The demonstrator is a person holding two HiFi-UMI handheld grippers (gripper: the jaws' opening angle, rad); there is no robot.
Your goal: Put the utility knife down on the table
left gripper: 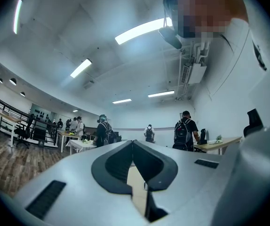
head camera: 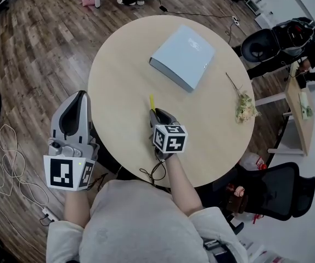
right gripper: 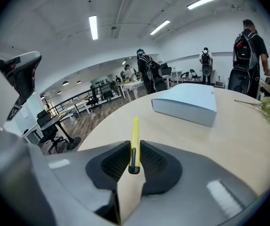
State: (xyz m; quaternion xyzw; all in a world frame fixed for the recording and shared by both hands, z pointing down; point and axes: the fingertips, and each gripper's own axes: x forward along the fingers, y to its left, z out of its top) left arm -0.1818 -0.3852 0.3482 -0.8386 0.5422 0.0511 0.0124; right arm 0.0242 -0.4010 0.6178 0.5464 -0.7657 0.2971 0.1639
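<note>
Clamped in the right gripper (right gripper: 134, 149): a yellow utility knife (right gripper: 134, 135), pinched from both sides near its dark rear end, yellow body poking forward past the fingertips, edge up, aimed at the near left corner of a pale flat box (right gripper: 186, 105). From the head view, held over the near middle of the round wooden table (head camera: 119, 75), well short of the box. Cannot tell whether touching the tabletop or just above it. Off to the right on the same table, apart from both knife and box, a dried flower sprig (head camera: 245, 106) near the rim. Out beyond the table's left edge, over the wood floor, the left gripper (head camera: 80, 96), jaws closed tip to tip with nothing between them, only a sliver of tabletop showing through the gap lower down; tilted upward, toward ceiling lights and a far wall. On the floor at far left, loose white cables (head camera: 9, 163); at lower right, a black office chair (head camera: 283, 193). Farther back, several people standing among desks.
</note>
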